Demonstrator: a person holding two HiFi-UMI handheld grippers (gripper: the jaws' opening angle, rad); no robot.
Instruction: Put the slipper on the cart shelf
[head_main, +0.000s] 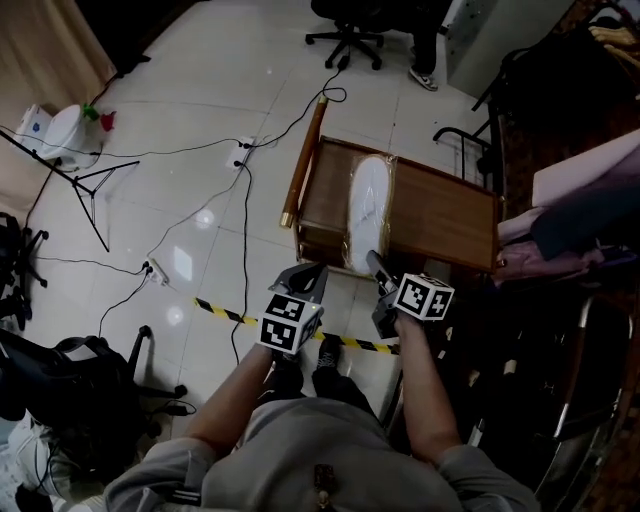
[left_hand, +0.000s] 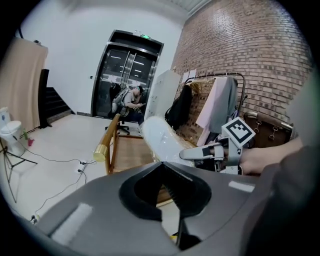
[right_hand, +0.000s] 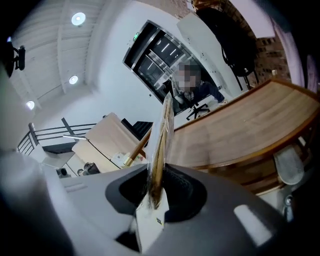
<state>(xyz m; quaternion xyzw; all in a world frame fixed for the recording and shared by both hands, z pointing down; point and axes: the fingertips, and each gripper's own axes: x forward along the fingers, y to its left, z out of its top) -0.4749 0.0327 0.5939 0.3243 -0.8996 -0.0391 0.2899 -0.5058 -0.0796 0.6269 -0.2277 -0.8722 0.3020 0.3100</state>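
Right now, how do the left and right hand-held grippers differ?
The right hand-held gripper is shut on the plastic-wrapped slipper; the left hand-held gripper is shut on nothing. The right reaches onto the wooden cart; the left stops at its near edge. Both carry marker cubes.

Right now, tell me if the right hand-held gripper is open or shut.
Shut: the right hand-held gripper pinches the slipper by its edge.
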